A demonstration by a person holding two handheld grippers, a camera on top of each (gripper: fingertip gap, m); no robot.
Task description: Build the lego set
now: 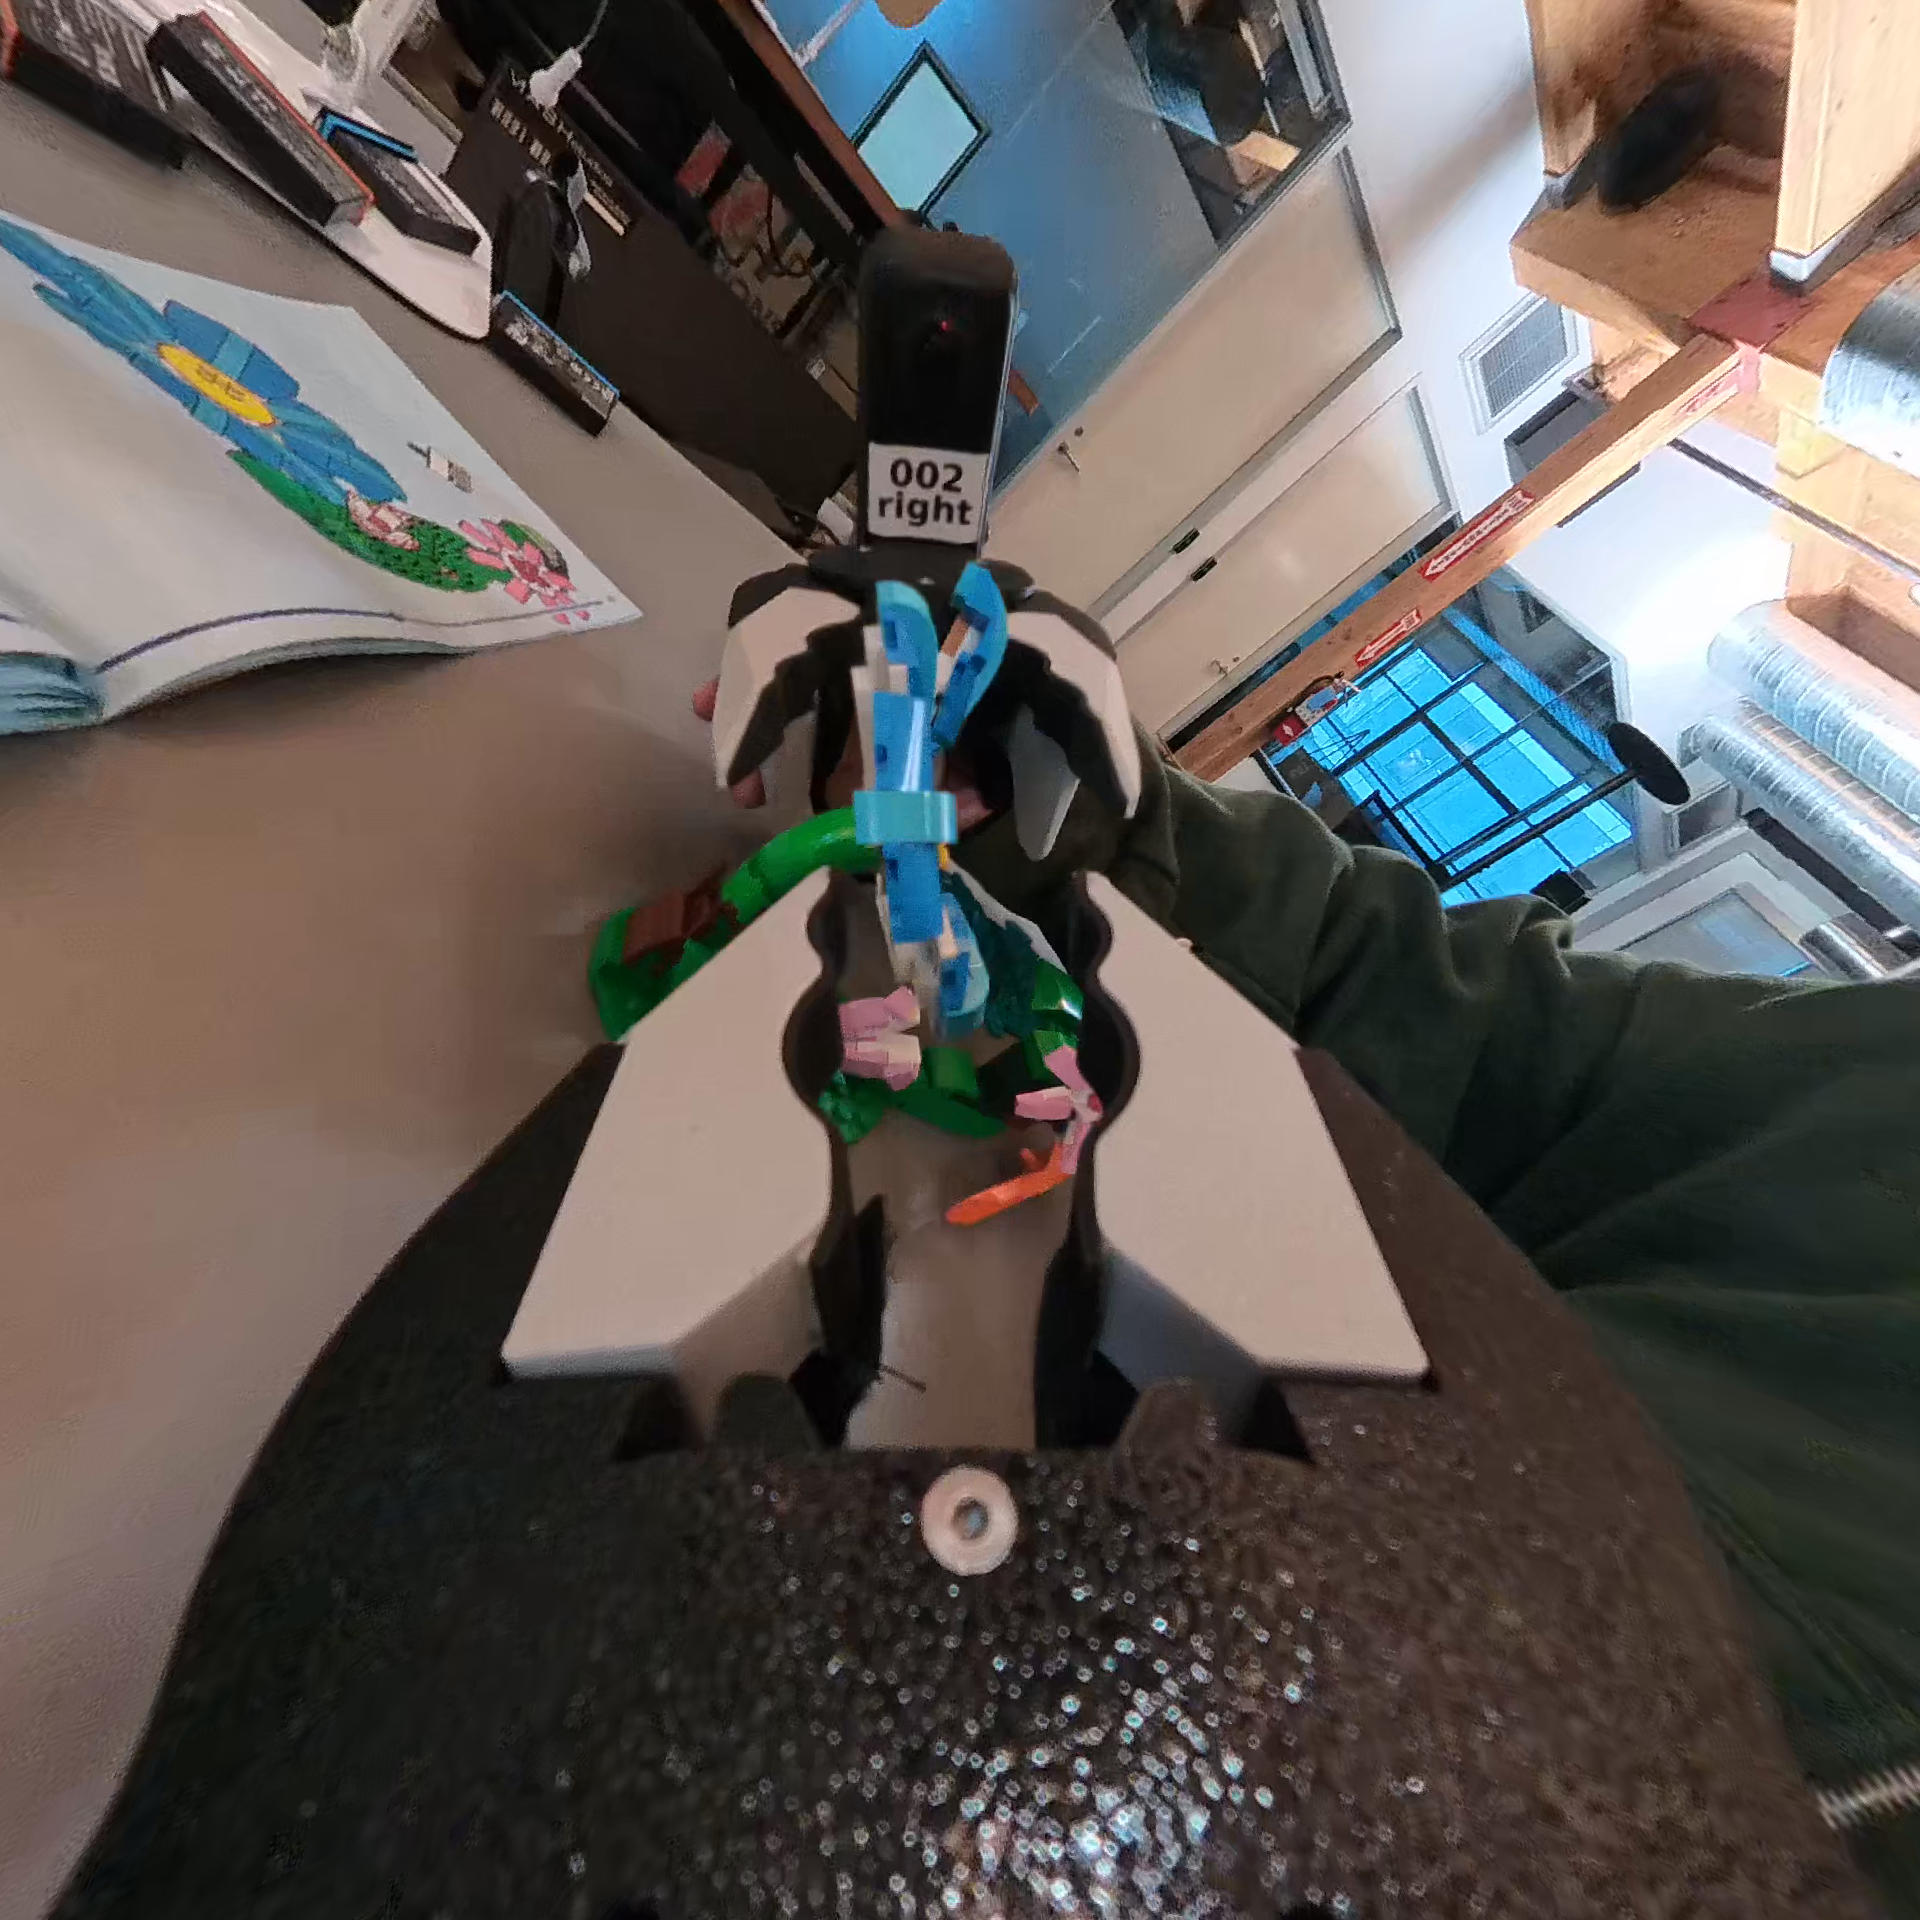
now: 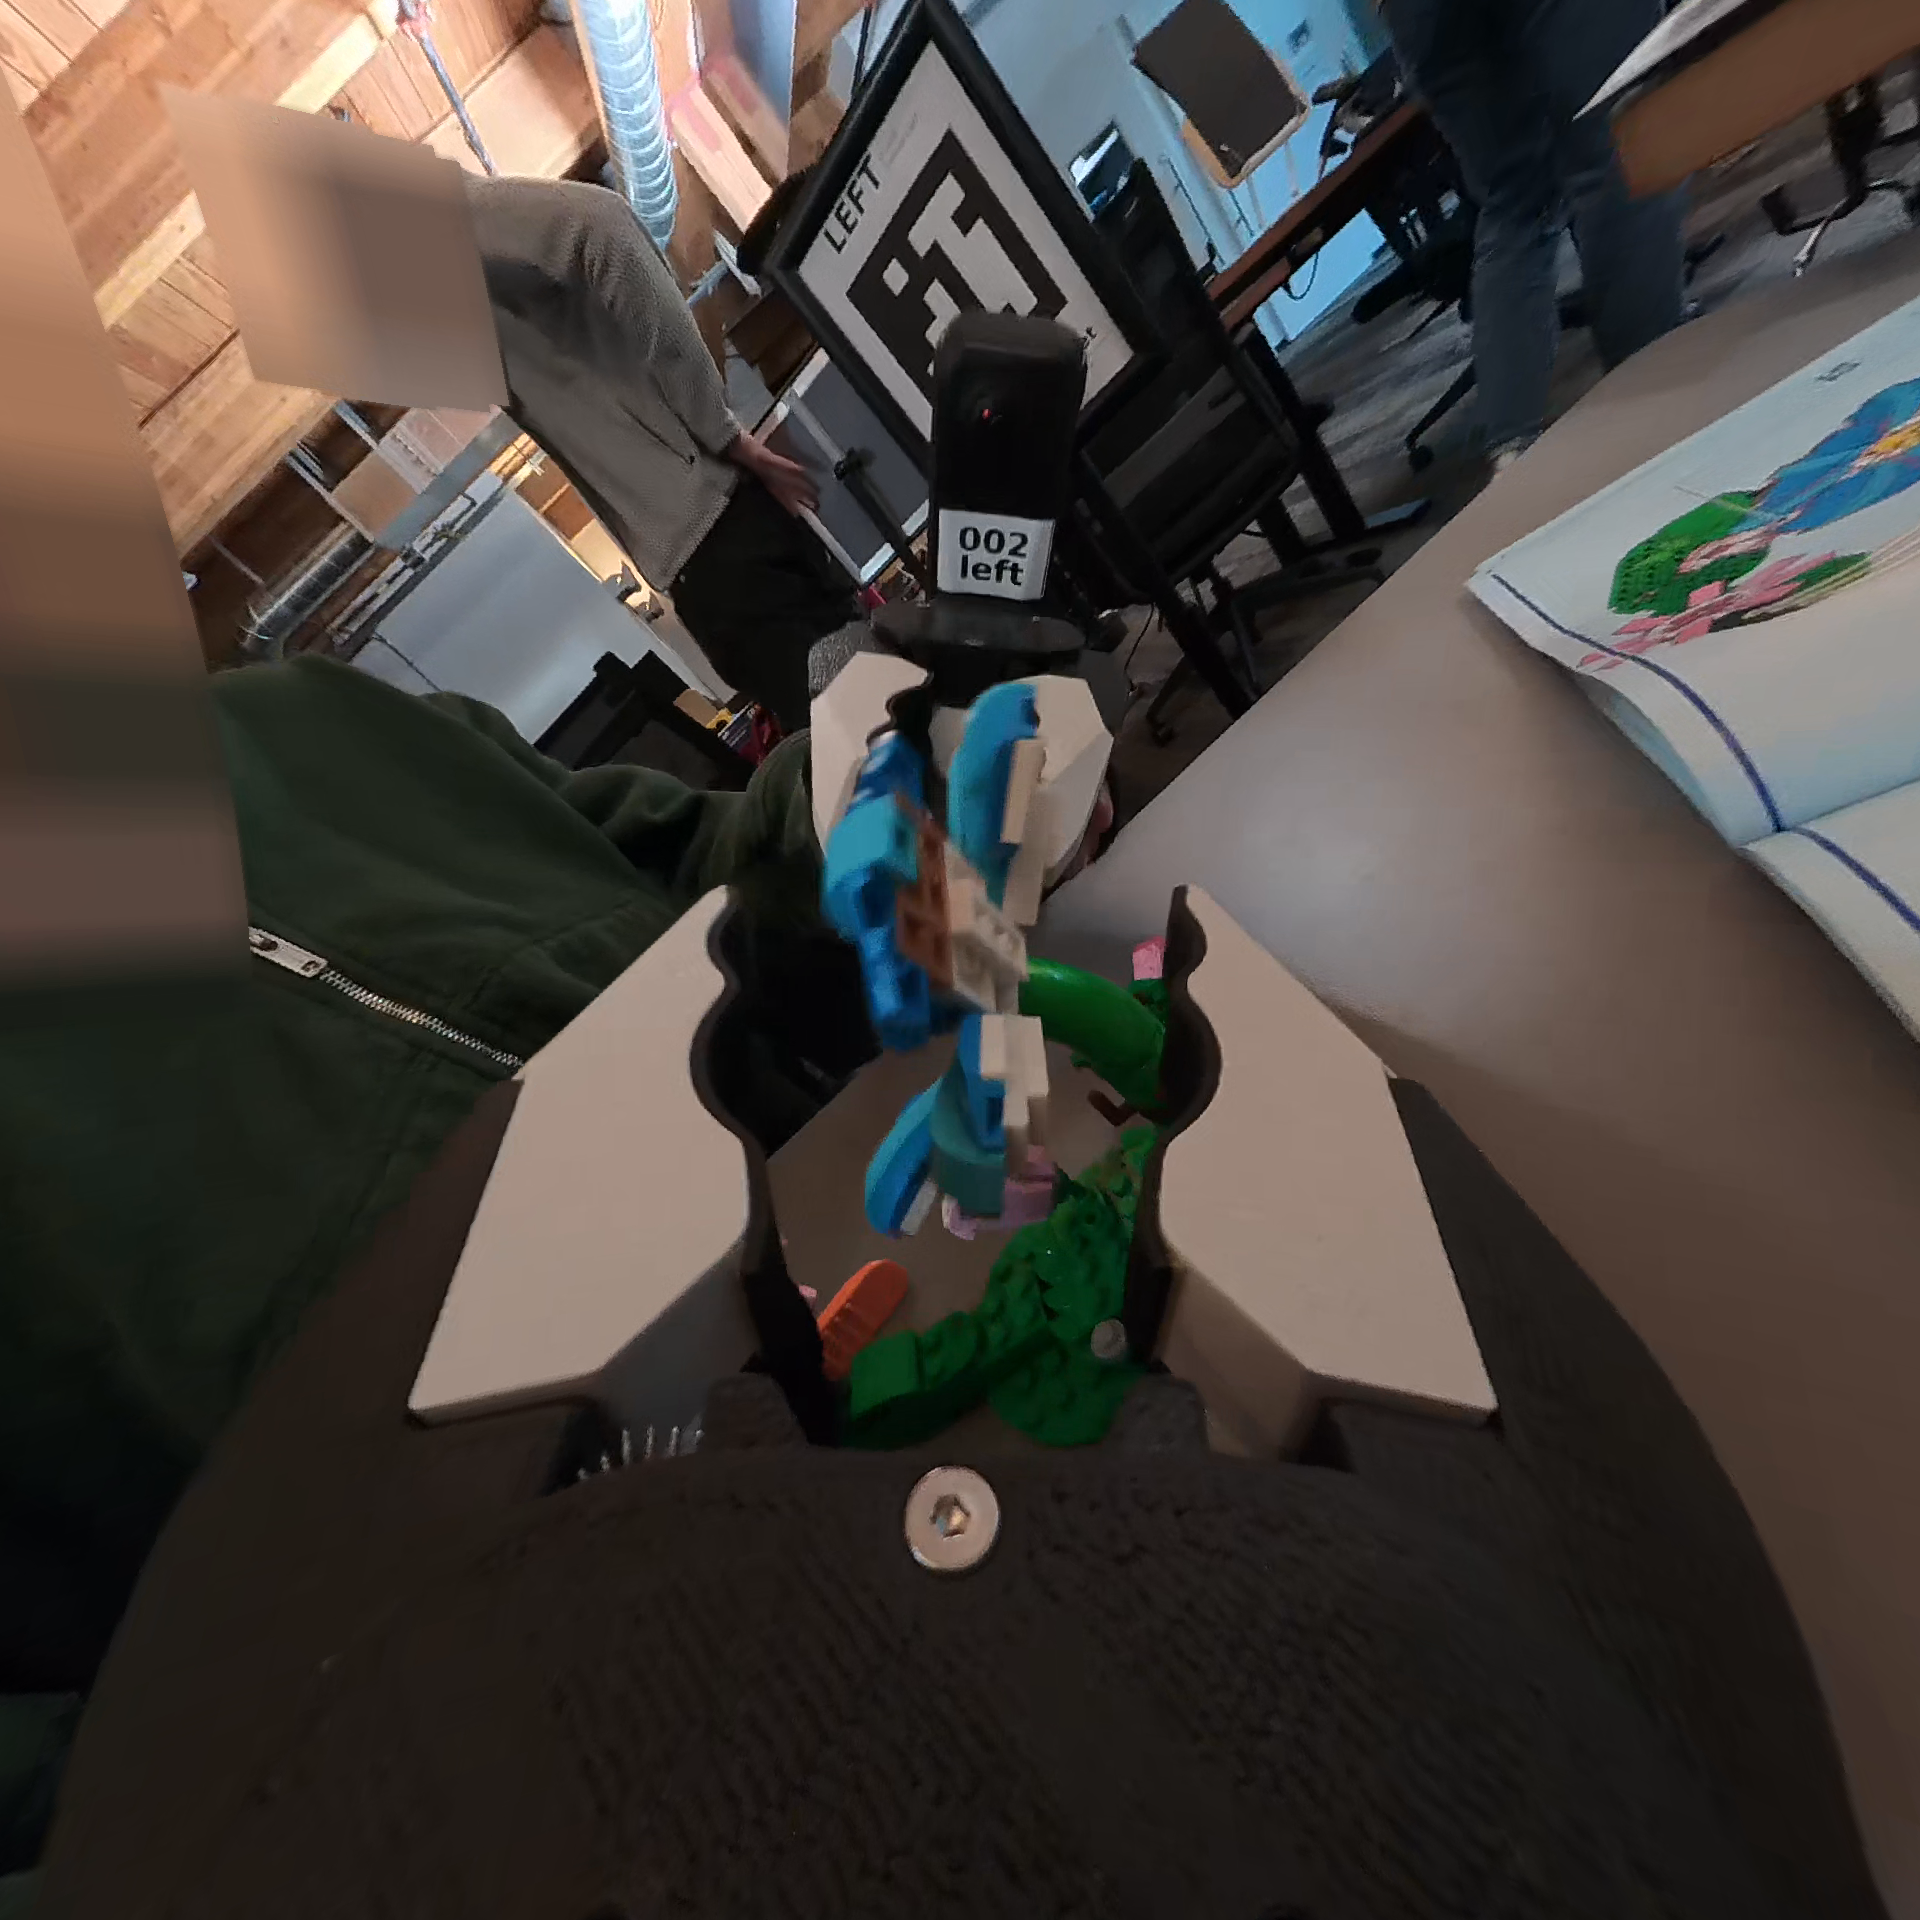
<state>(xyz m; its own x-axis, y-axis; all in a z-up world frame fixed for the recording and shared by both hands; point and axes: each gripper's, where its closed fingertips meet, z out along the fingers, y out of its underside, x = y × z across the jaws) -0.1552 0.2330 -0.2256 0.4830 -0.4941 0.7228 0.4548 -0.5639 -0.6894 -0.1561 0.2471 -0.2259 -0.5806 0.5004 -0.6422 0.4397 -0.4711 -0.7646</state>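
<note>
Both grippers face each other over the counter. The left gripper and right gripper each have fingers clamped on the blue flower assembly. Opposed squeezing or twisting could split the petals or snap the green stem; whether either grip is firm cannot be told.

Bright, even daylight; fisheye-warped edges, slight blur.

Grey table, matte. At ten o'clock in the left wrist view, an open booklet lying flat (page printed with a blue flower and green leaves); again at two o'clock in the right wrist view. Farther back at eleven o'clock, dark boxes, partly on a white sheet. Green base and orange piece apparently resting on the table near centre.
</note>
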